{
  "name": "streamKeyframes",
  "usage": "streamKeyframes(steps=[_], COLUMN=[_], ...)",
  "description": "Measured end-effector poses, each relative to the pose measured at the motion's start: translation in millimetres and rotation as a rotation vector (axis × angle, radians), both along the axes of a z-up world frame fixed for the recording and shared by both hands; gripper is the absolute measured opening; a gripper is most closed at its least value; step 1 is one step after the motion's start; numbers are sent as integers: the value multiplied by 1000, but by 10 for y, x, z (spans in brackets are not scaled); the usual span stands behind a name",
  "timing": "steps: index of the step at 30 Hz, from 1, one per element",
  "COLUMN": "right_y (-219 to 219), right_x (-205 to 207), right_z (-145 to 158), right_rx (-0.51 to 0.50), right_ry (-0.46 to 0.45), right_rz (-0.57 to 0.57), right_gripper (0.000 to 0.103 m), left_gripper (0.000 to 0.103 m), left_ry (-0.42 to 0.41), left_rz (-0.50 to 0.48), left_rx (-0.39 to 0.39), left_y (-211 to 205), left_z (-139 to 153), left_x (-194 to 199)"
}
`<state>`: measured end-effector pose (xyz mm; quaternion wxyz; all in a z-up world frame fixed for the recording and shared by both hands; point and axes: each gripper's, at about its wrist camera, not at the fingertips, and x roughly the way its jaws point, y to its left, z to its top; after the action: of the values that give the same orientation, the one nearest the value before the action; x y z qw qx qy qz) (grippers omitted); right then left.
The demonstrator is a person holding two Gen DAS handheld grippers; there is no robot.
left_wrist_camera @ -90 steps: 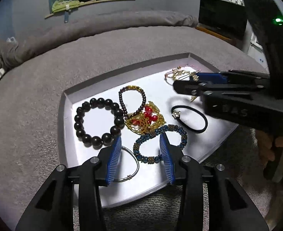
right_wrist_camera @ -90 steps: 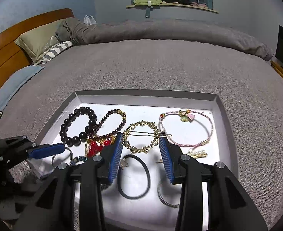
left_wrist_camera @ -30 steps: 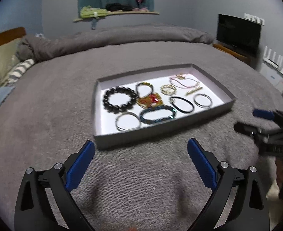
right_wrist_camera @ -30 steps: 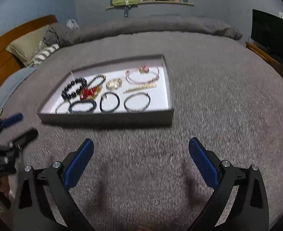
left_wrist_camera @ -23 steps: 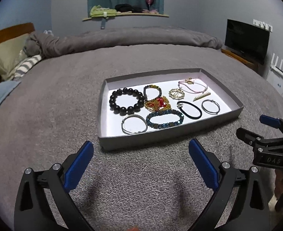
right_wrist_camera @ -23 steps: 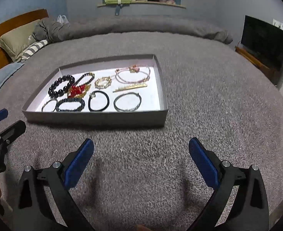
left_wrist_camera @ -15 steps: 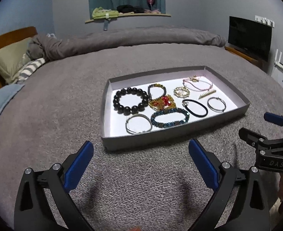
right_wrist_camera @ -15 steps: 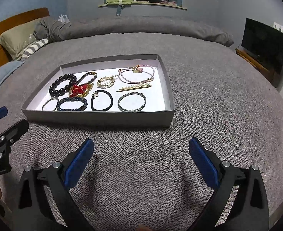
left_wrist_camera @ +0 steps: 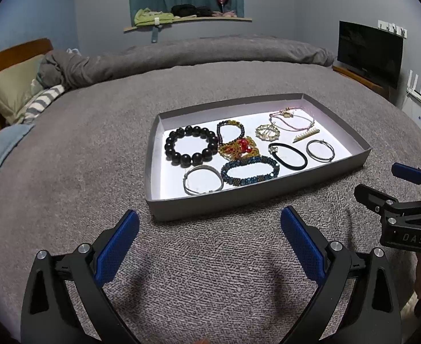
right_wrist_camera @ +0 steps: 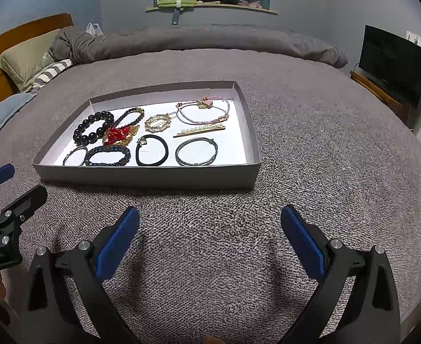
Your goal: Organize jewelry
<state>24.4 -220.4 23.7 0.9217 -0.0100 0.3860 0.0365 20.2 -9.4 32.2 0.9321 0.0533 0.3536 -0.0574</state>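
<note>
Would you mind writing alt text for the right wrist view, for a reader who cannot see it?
A shallow grey tray of bracelets, hair ties and a pearl hair clip sits on a grey bedspread. The open right gripper is in the foreground, short of the tray, holding nothing; the left gripper shows at the left edge.

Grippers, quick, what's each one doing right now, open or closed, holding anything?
Left gripper: jaws wide open, holding nothing.
Right gripper: jaws wide open, holding nothing.
</note>
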Motion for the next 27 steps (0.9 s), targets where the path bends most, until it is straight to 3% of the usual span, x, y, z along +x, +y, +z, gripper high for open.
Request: streamKeyframes(steps=[27], right_y=[0], right_x=[-2], right_z=[6], right_rx=[-1], right_ry=[4], right_rz=[9], right_gripper=[98], left_gripper=[100], left_ry=[15], left_rz=[-8], left_rx=[7], left_y=[-24], left_z=[-33], left_x=[1])
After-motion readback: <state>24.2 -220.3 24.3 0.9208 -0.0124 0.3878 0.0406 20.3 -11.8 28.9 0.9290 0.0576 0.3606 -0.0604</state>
